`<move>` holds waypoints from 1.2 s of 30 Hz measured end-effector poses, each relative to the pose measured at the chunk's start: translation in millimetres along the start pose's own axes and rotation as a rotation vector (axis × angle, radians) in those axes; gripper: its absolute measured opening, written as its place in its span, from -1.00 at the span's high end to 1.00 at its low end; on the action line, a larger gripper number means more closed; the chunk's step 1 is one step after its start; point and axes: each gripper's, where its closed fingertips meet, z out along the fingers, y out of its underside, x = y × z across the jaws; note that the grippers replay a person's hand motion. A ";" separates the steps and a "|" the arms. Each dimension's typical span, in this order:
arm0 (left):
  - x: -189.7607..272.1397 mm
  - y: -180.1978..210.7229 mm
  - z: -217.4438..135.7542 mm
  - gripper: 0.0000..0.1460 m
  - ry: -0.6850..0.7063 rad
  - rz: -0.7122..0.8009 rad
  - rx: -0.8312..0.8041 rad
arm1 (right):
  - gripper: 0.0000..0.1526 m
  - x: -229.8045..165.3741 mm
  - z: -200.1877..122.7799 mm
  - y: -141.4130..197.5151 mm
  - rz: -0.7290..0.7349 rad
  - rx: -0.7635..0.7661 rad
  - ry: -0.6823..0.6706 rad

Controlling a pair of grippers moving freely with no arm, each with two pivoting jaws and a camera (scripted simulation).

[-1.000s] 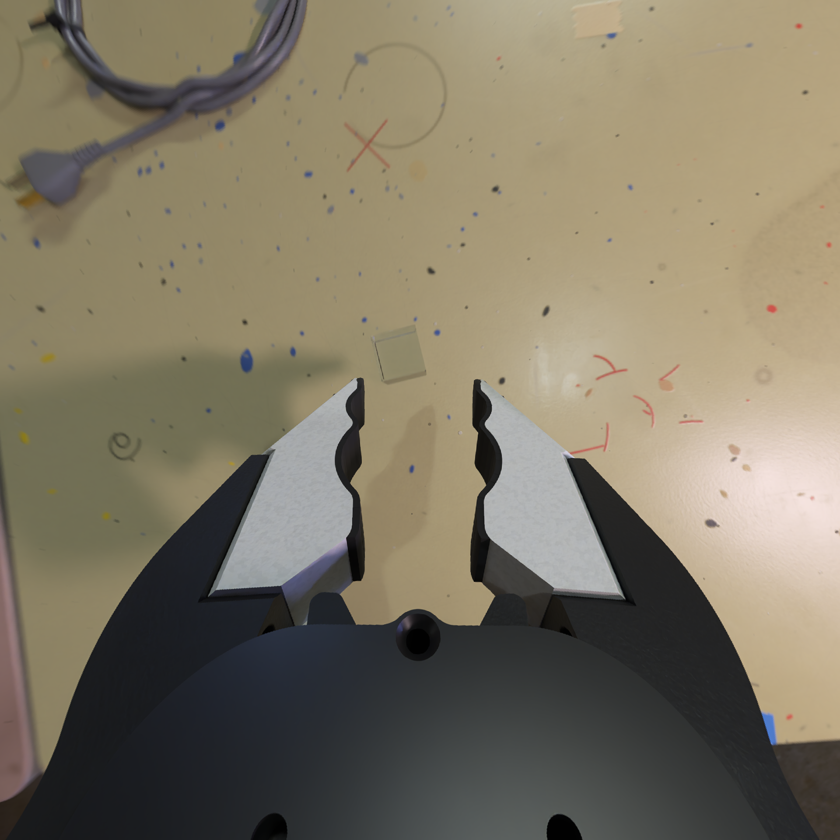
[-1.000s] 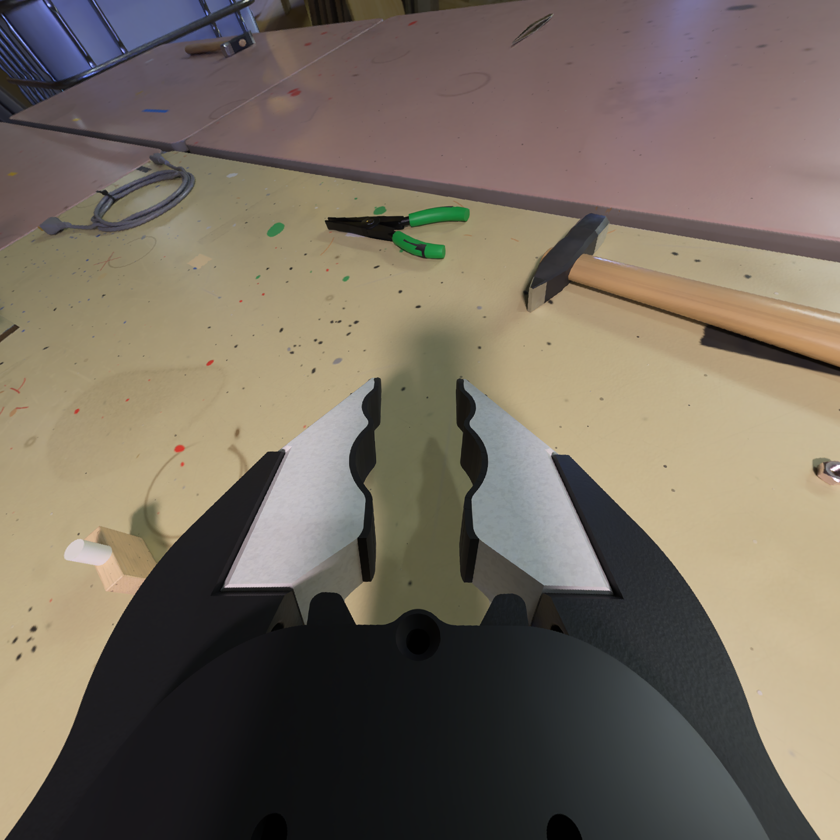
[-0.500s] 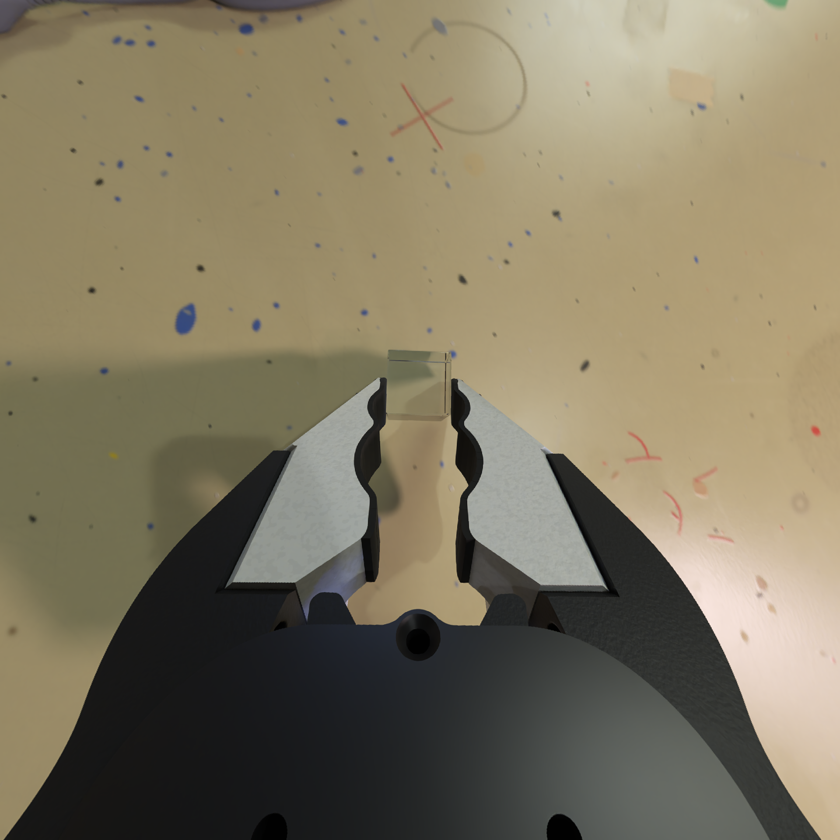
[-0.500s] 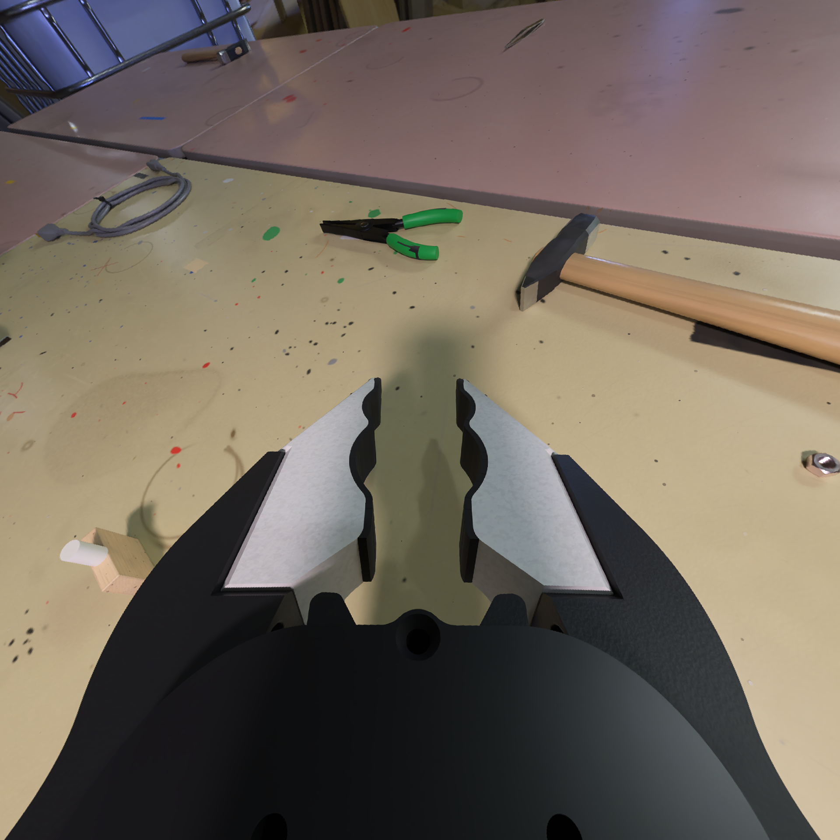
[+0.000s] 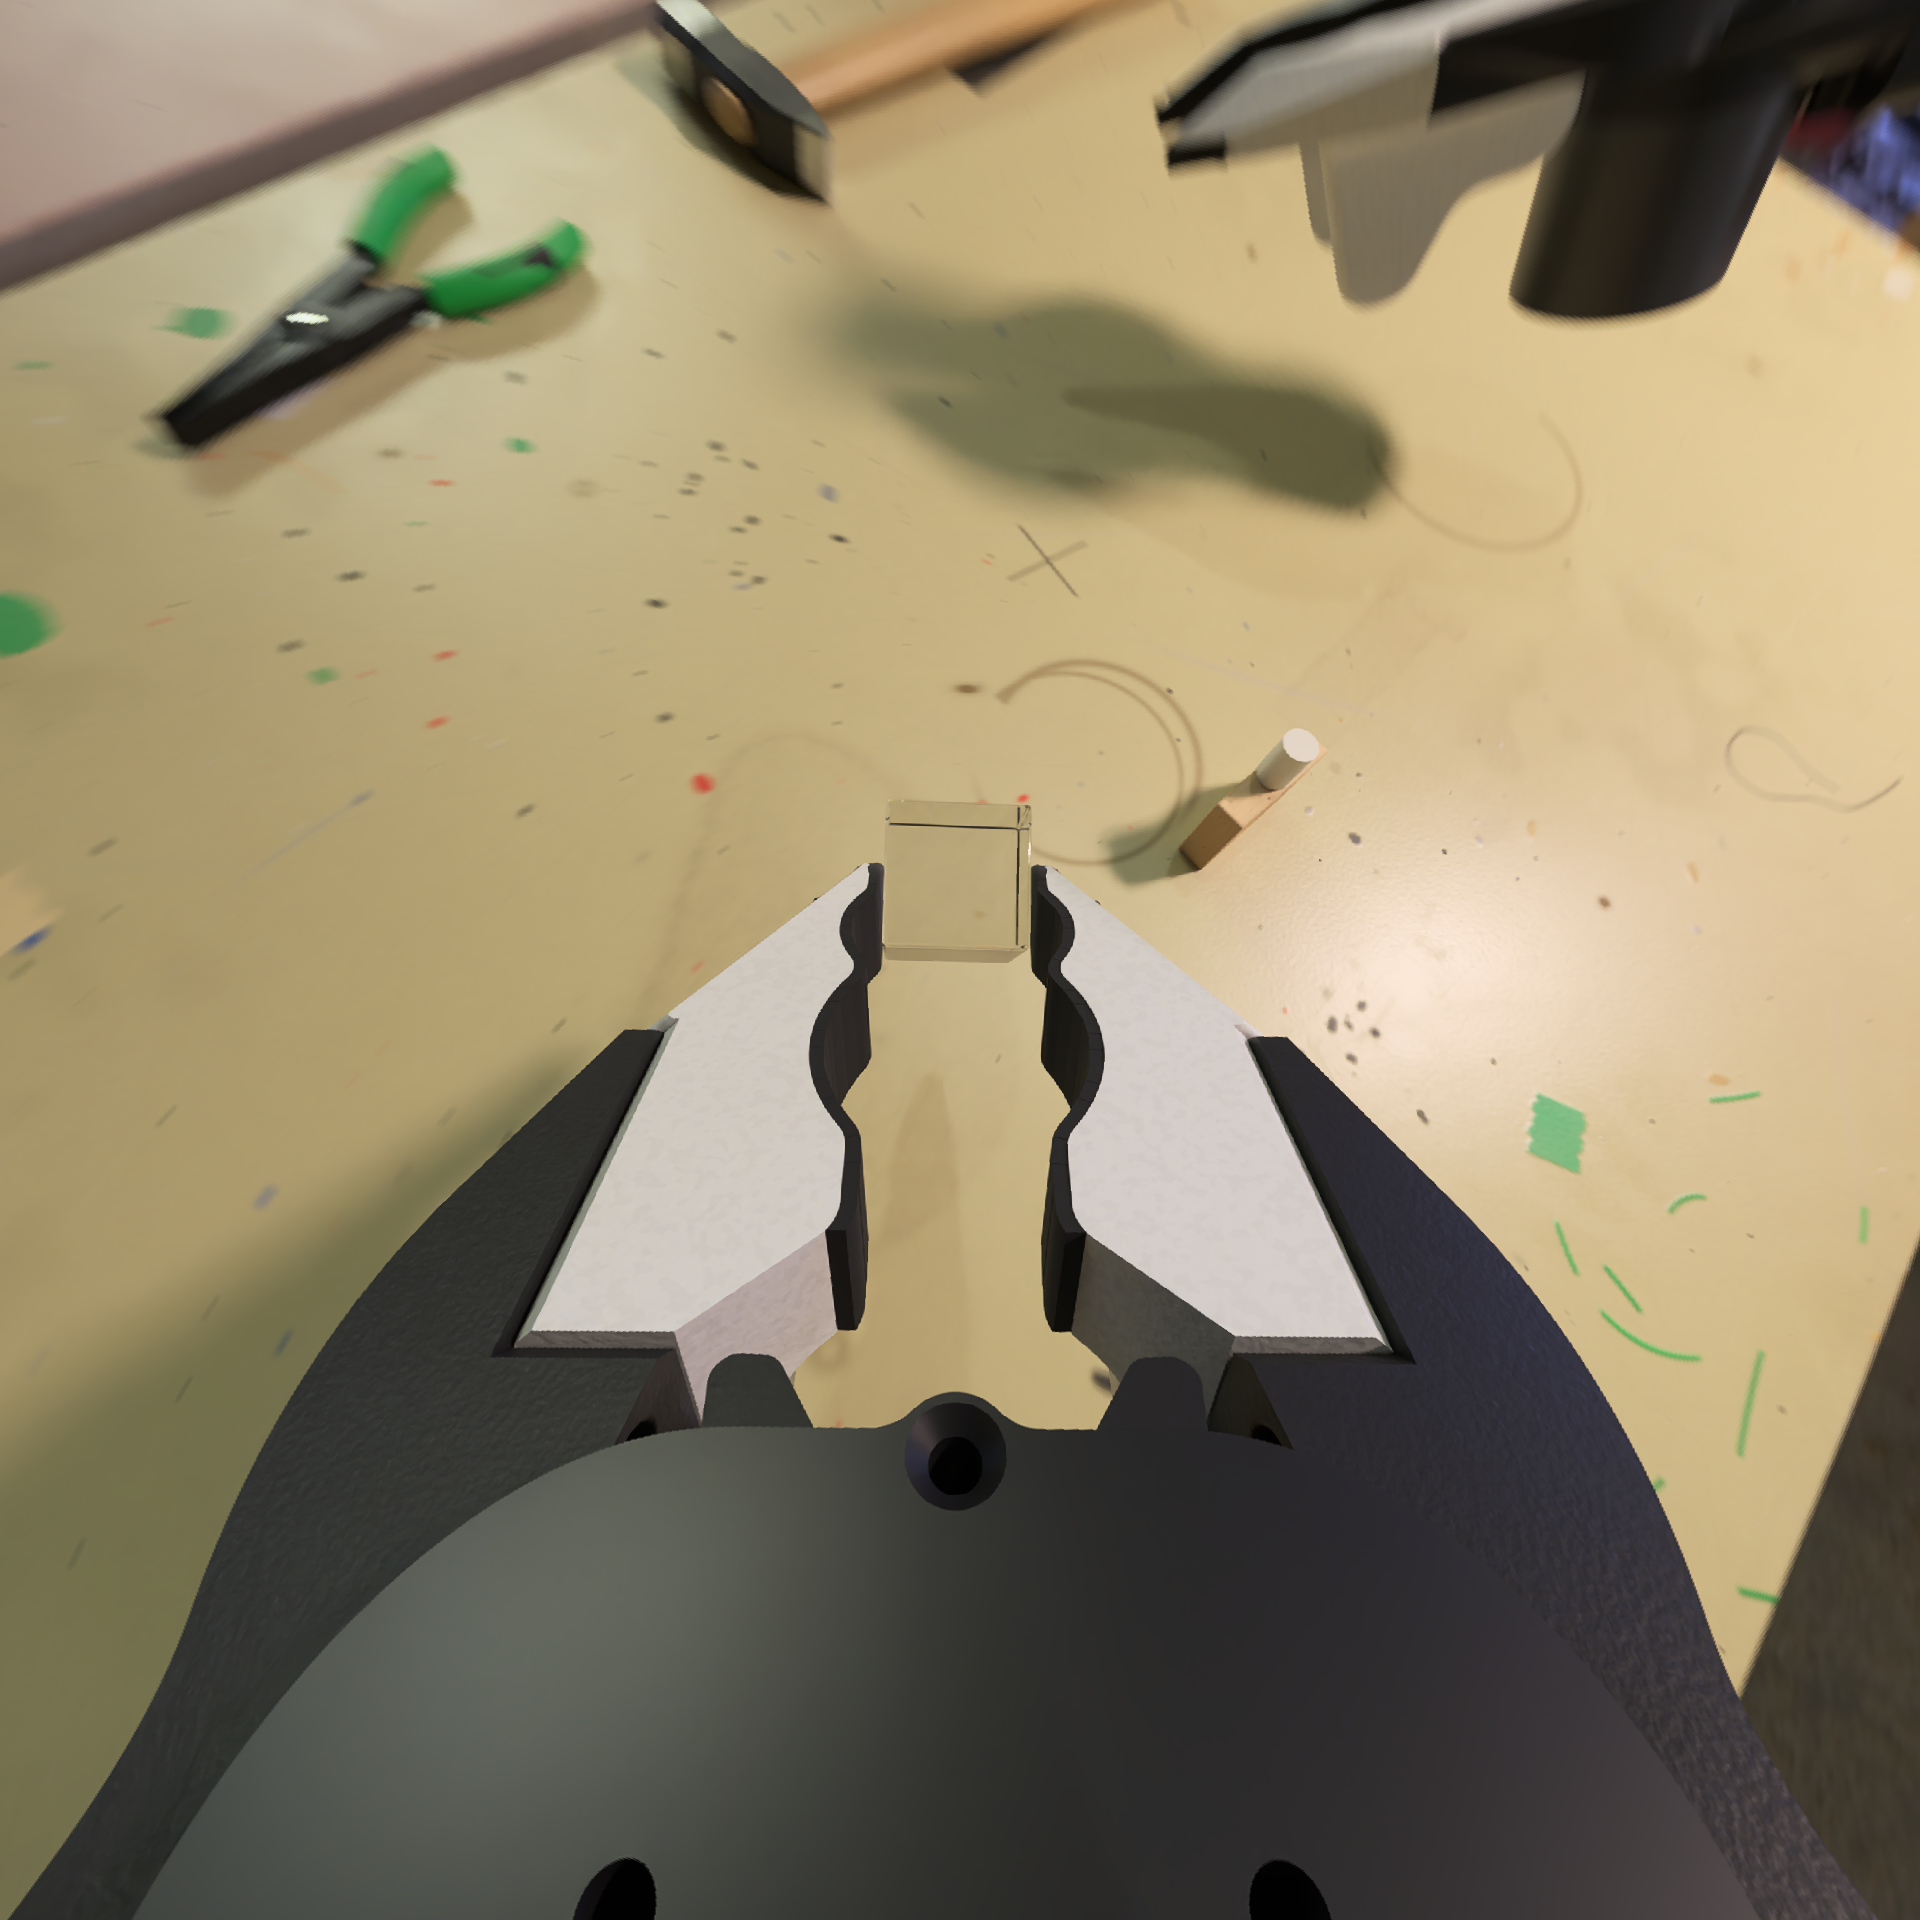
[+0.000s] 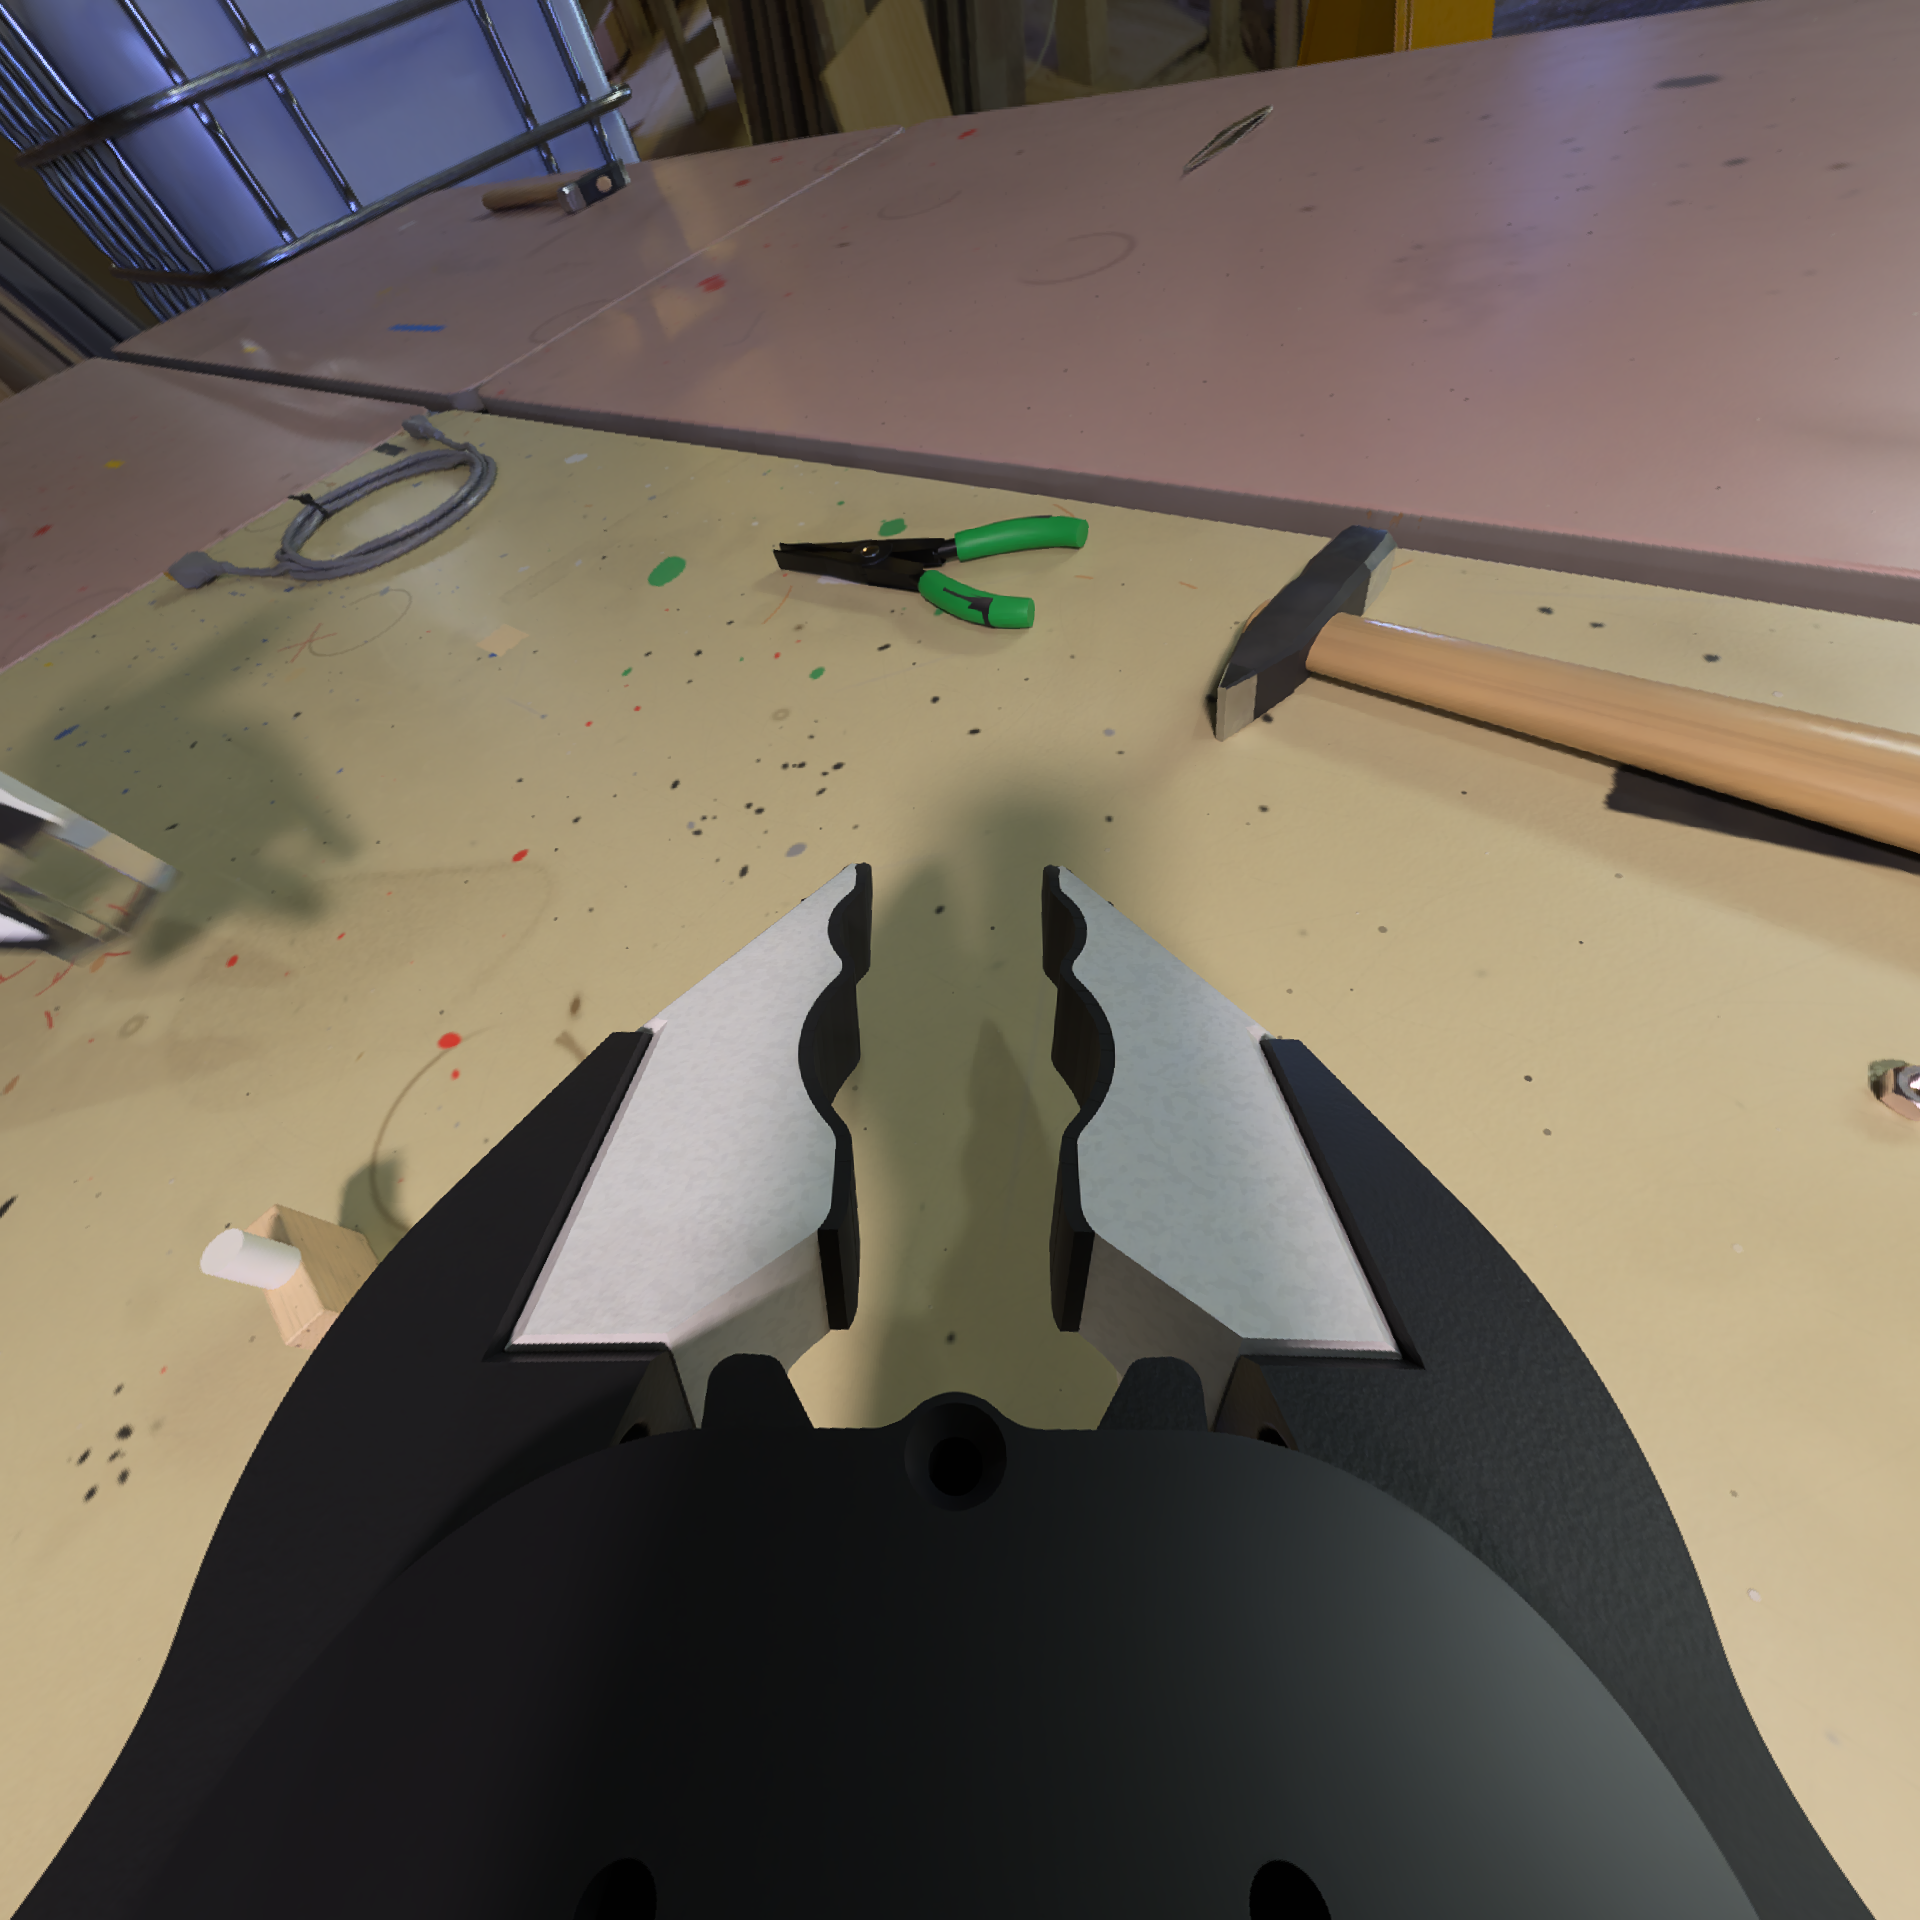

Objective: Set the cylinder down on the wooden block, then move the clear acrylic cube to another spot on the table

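Observation:
My left gripper [image 5: 956, 881] is shut on the clear acrylic cube [image 5: 954, 904], pinched between its fingertips and held above the yellow table [image 5: 520, 935]. The white cylinder [image 5: 1286, 756] lies on the small wooden block [image 5: 1218, 831], overhanging one end, ahead and to the right of the cube. The right wrist view shows the cylinder [image 6: 247, 1255] and block [image 6: 327, 1270] at lower left. My right gripper [image 6: 956, 883] is open and empty above the table; it also hangs at the top right of the left wrist view [image 5: 1351, 125]. The left gripper shows blurred at the left edge [image 6: 73, 883].
Green-handled pliers [image 6: 935, 566] and a wooden-handled hammer [image 6: 1558, 696] lie at the far side of the table. A coiled grey cable [image 6: 384, 514] is at the far left, a metal nut [image 6: 1896, 1086] at the right. Pink tables [image 6: 1247, 312] adjoin behind.
My left gripper closed on the clear cube, then lifted and swung with it, so its view now faces the block, pliers and hammer. The right gripper barely moved.

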 end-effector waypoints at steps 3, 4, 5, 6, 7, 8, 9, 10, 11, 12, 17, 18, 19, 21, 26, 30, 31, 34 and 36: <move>20.1 -1.9 40.3 0.62 0.075 0.043 -0.091 | 0.57 -0.3 -1.7 -1.4 0.010 0.011 -0.007; 26.6 -2.1 49.4 0.62 0.109 0.042 -0.117 | 0.58 -0.1 -2.2 -1.6 0.013 0.013 -0.008; 30.9 -1.7 56.4 0.62 0.130 0.045 -0.142 | 0.58 0.4 -2.7 -1.7 0.014 0.014 -0.007; 33.2 -1.3 62.0 0.62 0.135 0.055 -0.161 | 0.58 0.7 -3.2 -2.0 0.016 0.016 -0.007; 34.3 -0.3 66.4 0.62 0.131 0.072 -0.176 | 0.58 1.0 -3.6 -2.2 0.020 0.018 -0.008; 34.7 1.4 69.7 0.62 0.127 0.086 -0.191 | 0.58 1.4 -3.8 -2.2 0.023 0.018 -0.010; 34.3 3.4 72.2 0.62 0.121 0.097 -0.207 | 0.58 1.9 -3.9 -2.0 0.027 0.017 -0.011; 33.3 5.4 74.3 0.62 0.111 0.106 -0.220 | 0.58 2.2 -4.0 -1.9 0.030 0.016 -0.013; 32.2 7.3 75.7 0.62 0.100 0.115 -0.230 | 0.58 2.3 -4.1 -1.9 0.033 0.017 -0.015; 31.5 9.5 76.6 0.62 0.092 0.126 -0.243 | 0.58 2.2 -4.1 -2.0 0.036 0.018 -0.018; 32.5 20.6 80.2 0.62 0.074 0.182 -0.289 | 0.58 0.8 -3.1 -0.8 0.041 0.011 -0.029; 33.3 22.8 81.2 0.62 0.075 0.184 -0.292 | 0.58 0.5 -2.9 -0.6 0.041 0.009 -0.031; 34.7 25.0 81.7 0.62 0.083 0.183 -0.296 | 0.58 0.1 -2.7 -0.4 0.042 0.009 -0.033; 36.0 26.6 81.8 0.62 0.094 0.181 -0.290 | 0.58 -0.1 -2.2 0.3 0.043 0.006 -0.035; 36.5 27.5 76.4 0.54 0.071 0.194 -0.244 | 0.58 -0.5 -1.6 0.5 0.047 0.003 -0.040; 32.7 20.9 41.2 0.11 0.101 0.119 -0.089 | 0.58 -1.3 -1.1 0.5 0.047 0.003 -0.044; 24.7 21.4 27.6 0.04 0.085 0.080 -0.050 | 0.58 -1.6 -0.8 0.7 0.047 0.001 -0.045; -8.9 34.6 -15.9 -0.11 0.010 0.007 -0.011 | 0.58 -2.2 0.1 1.8 0.047 -0.005 -0.047; -30.9 44.4 -42.2 -0.14 -0.063 0.001 0.003 | 0.58 -1.9 0.4 2.2 0.042 -0.006 -0.043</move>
